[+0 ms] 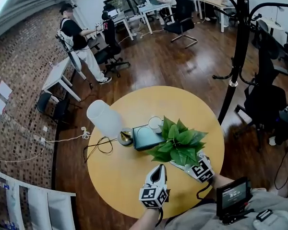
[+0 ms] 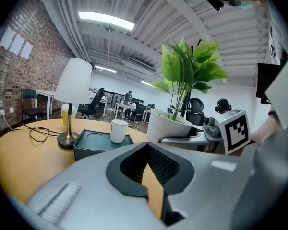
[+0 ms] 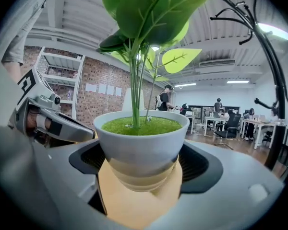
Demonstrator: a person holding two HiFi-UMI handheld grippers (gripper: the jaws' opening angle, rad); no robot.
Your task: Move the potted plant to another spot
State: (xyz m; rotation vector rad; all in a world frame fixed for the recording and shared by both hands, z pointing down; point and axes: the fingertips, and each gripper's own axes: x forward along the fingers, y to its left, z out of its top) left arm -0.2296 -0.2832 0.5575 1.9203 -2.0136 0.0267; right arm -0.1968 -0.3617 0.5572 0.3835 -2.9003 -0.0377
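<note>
From the head view, the potted plant (image 1: 178,142) stands upright toward the near edge of the table (image 1: 120,176). The right gripper (image 1: 188,166) reaches in under its leaves. The left gripper (image 1: 158,170) lies just beside it on the left, pointing past the plant.

In the left gripper view, the jaws are drawn together on nothing, and the pot stands off to their right.

In the right gripper view, the pot sits squarely between the jaws, which press against its two sides. The stems rise straight up. The move looks to belong to the right gripper.
</note>
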